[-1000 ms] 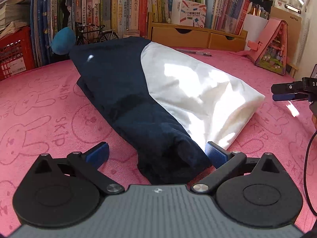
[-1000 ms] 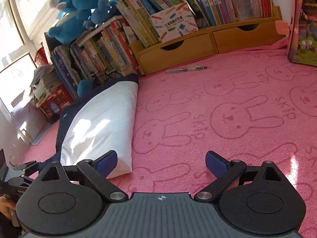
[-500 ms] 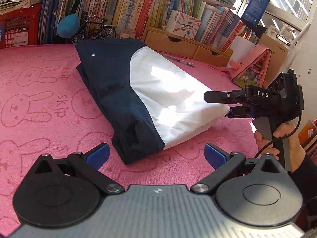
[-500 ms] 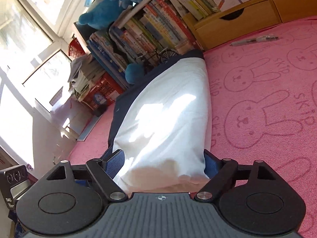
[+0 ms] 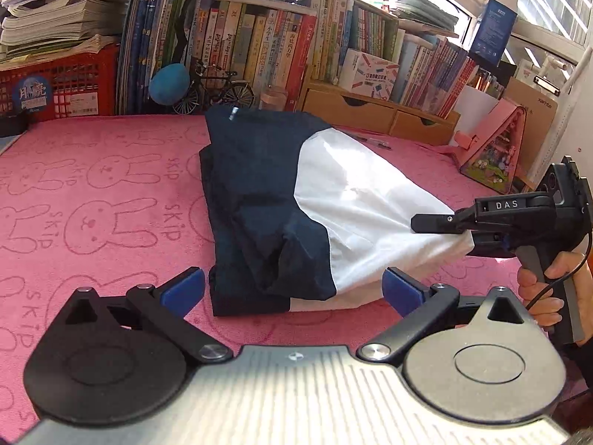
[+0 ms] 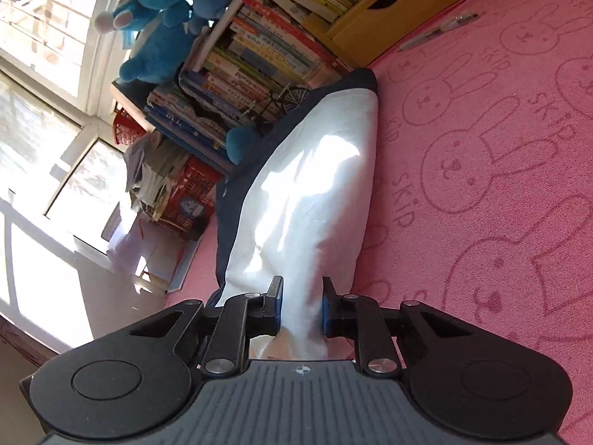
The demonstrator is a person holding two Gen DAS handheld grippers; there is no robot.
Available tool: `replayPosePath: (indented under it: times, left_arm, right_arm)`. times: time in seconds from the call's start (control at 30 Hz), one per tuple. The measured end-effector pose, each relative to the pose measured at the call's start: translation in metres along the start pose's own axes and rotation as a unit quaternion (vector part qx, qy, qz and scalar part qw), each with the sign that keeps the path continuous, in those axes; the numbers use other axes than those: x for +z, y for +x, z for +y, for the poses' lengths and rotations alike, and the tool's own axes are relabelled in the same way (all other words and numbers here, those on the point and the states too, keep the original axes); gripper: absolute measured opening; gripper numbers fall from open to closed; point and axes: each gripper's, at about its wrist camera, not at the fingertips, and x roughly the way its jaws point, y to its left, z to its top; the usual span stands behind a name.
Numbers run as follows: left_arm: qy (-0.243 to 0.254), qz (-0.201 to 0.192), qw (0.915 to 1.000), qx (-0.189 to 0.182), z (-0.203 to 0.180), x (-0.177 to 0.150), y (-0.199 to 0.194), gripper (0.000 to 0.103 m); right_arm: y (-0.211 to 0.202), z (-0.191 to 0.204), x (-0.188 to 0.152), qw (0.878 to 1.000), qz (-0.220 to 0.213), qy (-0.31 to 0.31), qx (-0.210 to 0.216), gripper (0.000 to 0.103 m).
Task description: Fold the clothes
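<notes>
A folded navy and white garment (image 5: pixel 281 193) lies on the pink rabbit-print mat (image 5: pixel 92 185). My left gripper (image 5: pixel 292 289) hangs open just in front of the garment's near navy edge, with both blue pads clear of the cloth. In the left wrist view my right gripper (image 5: pixel 444 226) bites the garment's white right corner, a hand holding its handle. In the right wrist view the white cloth (image 6: pixel 307 193) runs between my right gripper's (image 6: pixel 300 296) pads, which are closing and press on it.
Bookshelves (image 5: pixel 259 44), a red crate (image 5: pixel 59 85), a toy bicycle (image 5: pixel 215 89) and a blue plush (image 5: pixel 168 83) line the mat's far edge. Wooden drawers (image 5: pixel 370 111), a pen (image 6: pixel 437 31) and a pink house-shaped model (image 5: pixel 496 148) stand at the far right.
My right gripper moved onto the white corner and its jaws closed from wide to pinching the cloth. My left gripper drew back and rose, leaving the navy end.
</notes>
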Motion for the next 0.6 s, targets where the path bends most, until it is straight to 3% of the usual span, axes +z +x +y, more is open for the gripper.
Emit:
replayPosePath:
  times: [0.17,0.33,0.43,0.5,0.6]
  left_arm:
    - [0.020,-0.037,0.9991,0.006,-0.011,0.009,-0.026,0.103]
    - [0.023,-0.013,0.9992,-0.030,-0.024,-0.004,-0.018,0.103]
    - [0.009,0.020,0.9974,-0.068,-0.030,-0.020,-0.013,0.103]
    - [-0.005,0.037,0.9940,-0.103,-0.035,-0.031,-0.014,0.103]
    - [-0.012,0.062,0.9887,-0.135,-0.042,-0.047,-0.017,0.103]
  right_arm:
    - [-0.040,0.030,-0.042,0.998,0.045,-0.023,0.027,0.019]
    - [-0.079,0.038,-0.067,0.995,0.058,-0.073,-0.027,0.022]
    - [-0.096,0.041,-0.077,0.984,0.039,-0.132,-0.111,0.039]
    - [-0.105,0.045,-0.083,0.975,0.013,-0.165,-0.149,0.065]
    - [-0.112,0.050,-0.089,0.959,-0.025,-0.211,-0.186,0.073]
